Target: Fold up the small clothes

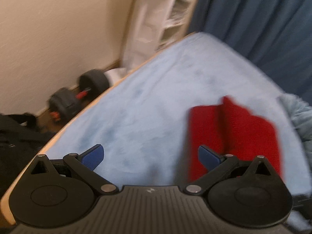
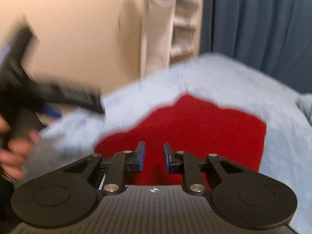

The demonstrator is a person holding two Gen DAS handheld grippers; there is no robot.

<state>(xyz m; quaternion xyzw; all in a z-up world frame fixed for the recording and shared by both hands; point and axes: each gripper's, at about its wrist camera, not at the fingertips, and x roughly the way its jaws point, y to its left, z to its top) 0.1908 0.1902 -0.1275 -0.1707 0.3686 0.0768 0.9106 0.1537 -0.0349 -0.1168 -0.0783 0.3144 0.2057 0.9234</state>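
Note:
A red garment (image 1: pixel 234 136) lies partly folded on the light blue blanket (image 1: pixel 156 97), with a raised crease along its middle. My left gripper (image 1: pixel 151 152) hovers above the blanket just left of the garment, jaws wide open and nothing between them. In the right wrist view the red garment (image 2: pixel 195 126) spreads out ahead of my right gripper (image 2: pixel 154 153). Its blue pads stand a narrow gap apart with nothing pinched, above the garment's near edge. A person's hand (image 2: pixel 15 148) at the left holds a black handle. Both views are blurred.
The wooden bed edge (image 1: pixel 78 115) runs along the left, with a black dumbbell (image 1: pixel 78 97) on the floor beyond it. Dark clothing (image 1: pixel 15 136) lies at the left. A dark blue curtain (image 1: pixel 253 19), white shelves (image 1: pixel 171 9) and a crumpled pale blue cloth (image 1: pixel 298 113) border the blanket.

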